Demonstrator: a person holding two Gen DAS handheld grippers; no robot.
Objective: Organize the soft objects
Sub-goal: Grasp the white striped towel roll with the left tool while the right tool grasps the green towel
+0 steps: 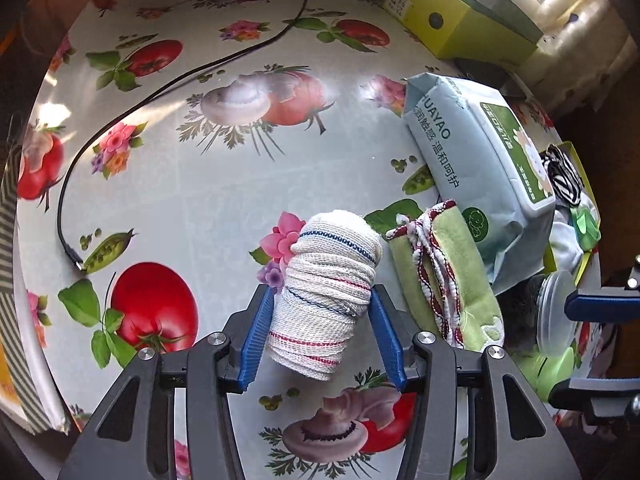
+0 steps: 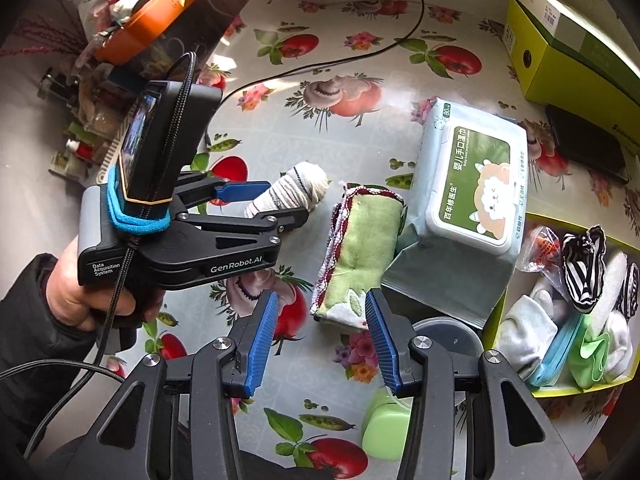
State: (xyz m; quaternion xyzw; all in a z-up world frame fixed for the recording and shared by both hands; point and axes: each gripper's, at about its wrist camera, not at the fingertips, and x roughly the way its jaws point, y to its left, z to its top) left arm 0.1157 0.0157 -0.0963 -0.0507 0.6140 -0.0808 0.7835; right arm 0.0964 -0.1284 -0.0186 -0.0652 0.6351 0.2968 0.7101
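Nearest the left wrist camera, the left gripper (image 1: 322, 312) has its blue pads on both flanks of a rolled white cloth (image 1: 326, 292), holding it by the middle so the roll keeps its shape and does not unwind. In the right wrist view the roll looks lifted off the fruit-print tablecloth (image 1: 208, 200), though that is a judgement. Just beside it at three o'clock lies a folded green towel (image 1: 444, 280) with red-and-white trim, its far end touching a pale blue wet-wipes pack (image 1: 476, 160), which lies tilted, partly over the towel and a lidded container. The right gripper (image 2: 322, 336) hangs wide apart and empty, lined up on the towel's near end, probably readied to take it next. At three to four o'clock in the right view, a yellow-green tray (image 2: 560, 392) already holds socks and striped fabric, likely the destination. Farther, at one o'clock, stands a green box (image 2: 572, 52); a black cable (image 1: 160, 92) trails toward eleven.
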